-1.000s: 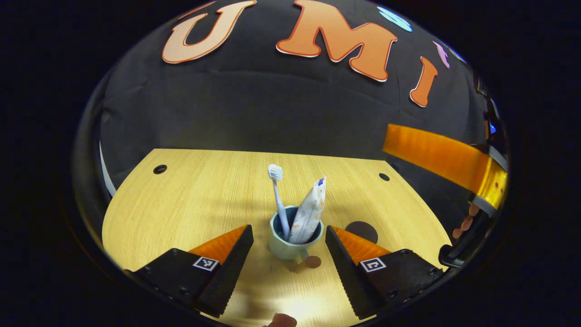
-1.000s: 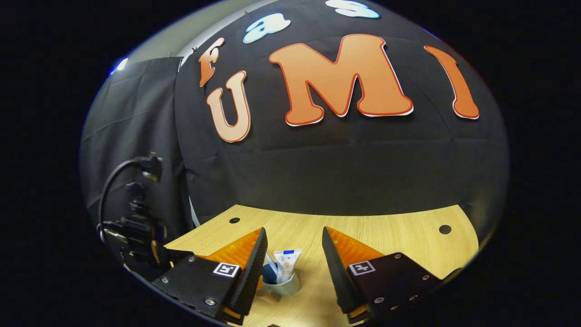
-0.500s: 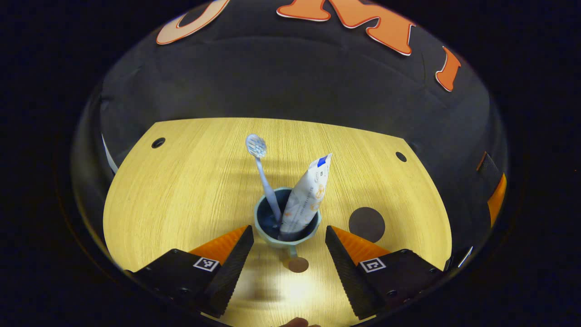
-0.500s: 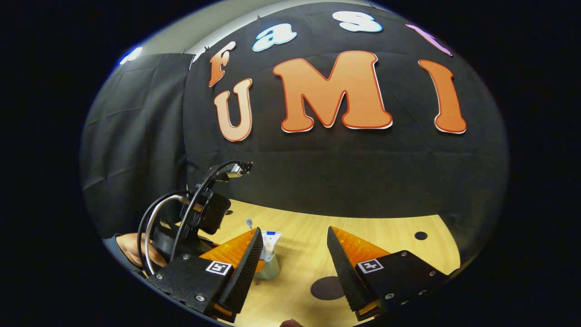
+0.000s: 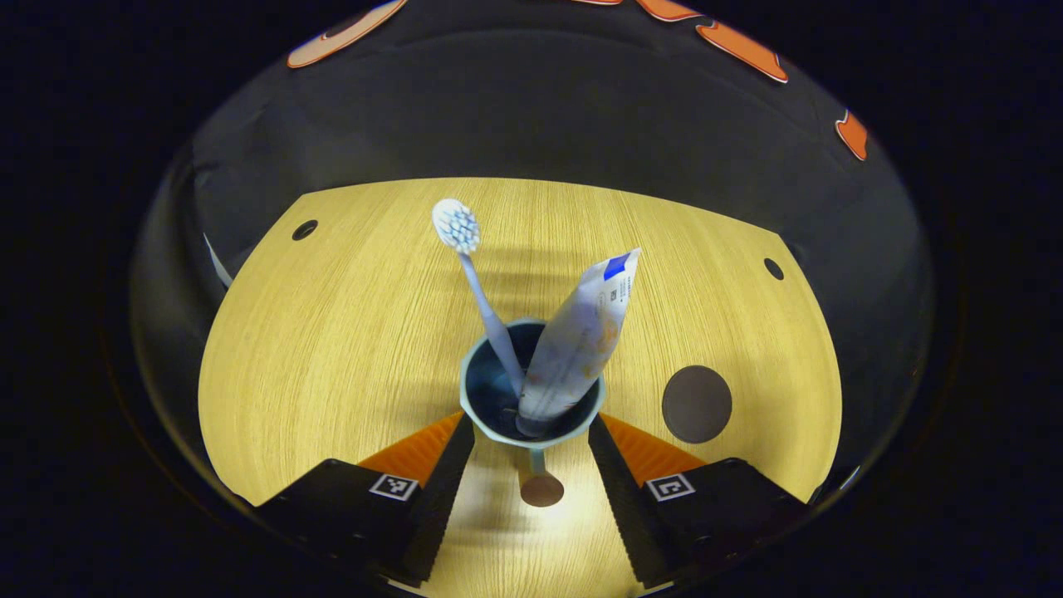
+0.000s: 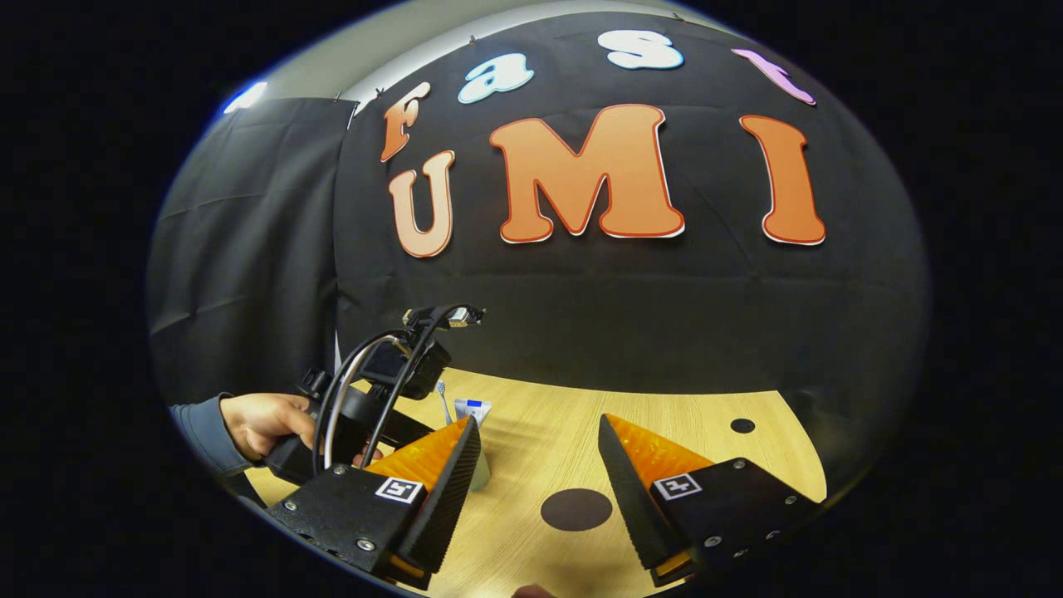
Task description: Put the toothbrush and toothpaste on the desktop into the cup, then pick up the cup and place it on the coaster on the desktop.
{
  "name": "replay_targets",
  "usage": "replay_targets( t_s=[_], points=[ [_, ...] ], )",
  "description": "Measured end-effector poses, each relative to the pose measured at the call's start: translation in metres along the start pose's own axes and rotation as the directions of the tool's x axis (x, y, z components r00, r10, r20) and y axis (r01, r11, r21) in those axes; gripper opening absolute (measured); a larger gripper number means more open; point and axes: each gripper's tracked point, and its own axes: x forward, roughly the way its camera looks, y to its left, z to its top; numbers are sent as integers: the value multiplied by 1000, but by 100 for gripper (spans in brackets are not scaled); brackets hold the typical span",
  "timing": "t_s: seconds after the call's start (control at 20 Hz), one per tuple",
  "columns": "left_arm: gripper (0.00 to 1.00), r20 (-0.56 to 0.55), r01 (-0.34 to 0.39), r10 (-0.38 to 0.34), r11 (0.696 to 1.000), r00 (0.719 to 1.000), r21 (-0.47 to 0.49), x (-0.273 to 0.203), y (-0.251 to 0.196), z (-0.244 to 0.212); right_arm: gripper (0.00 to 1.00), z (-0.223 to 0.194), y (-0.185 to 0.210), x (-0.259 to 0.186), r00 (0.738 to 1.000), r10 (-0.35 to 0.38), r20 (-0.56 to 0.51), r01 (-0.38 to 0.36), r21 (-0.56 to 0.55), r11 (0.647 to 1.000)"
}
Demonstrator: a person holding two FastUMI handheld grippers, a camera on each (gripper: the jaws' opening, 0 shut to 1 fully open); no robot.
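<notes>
A teal cup (image 5: 498,423) stands on the wooden desktop (image 5: 332,332), holding a pale blue toothbrush (image 5: 482,291) and a white toothpaste tube (image 5: 581,332), both leaning out. My left gripper (image 5: 531,428) has a finger on each side of the cup under its flared rim, shut on it. The cup's handle (image 5: 538,465) points toward me. A dark round coaster (image 5: 697,404) lies just right of the cup. My right gripper (image 6: 538,428) hovers open and holds nothing, above the coaster (image 6: 575,509). In its view the cup (image 6: 481,473) peeks out beside its left finger.
A hand (image 6: 257,419) in a grey sleeve holds the left gripper's body (image 6: 374,390) with looping black cables at the left. The desktop has small round holes near its far corners (image 5: 305,229) (image 5: 773,268). The black cloth wall rises right behind the table.
The left gripper has moved forward and down over the cup, and its fingers have narrowed onto the cup's sides. The right gripper has drifted slightly, bringing the coaster fuller into its view.
</notes>
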Motion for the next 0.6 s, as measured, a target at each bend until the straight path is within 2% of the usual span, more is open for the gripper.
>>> replay_targets(
  t_s=[0.05,0.35,0.45,0.55,0.6],
  points=[
    [85,-7,-8,8,1000,1000,8,1,0,-1,86,-3,-2,-2,1000,0,-2,0,0,1000],
    [71,-45,-45,45,999,998,11,-2,-2,-8,86,-17,-8,-10,1000,4,-9,-4,24,1000],
    [60,-60,-53,52,999,997,-11,0,-1,-17,86,-17,-9,-15,1000,0,-4,0,28,1000],
    [25,-73,-51,48,998,996,-38,-3,-3,-19,86,-15,-10,-19,1000,2,2,-2,36,999],
    [28,-85,-49,45,998,995,-47,3,-4,-25,86,-15,-10,-20,1000,-1,5,1,37,999]
  ],
)
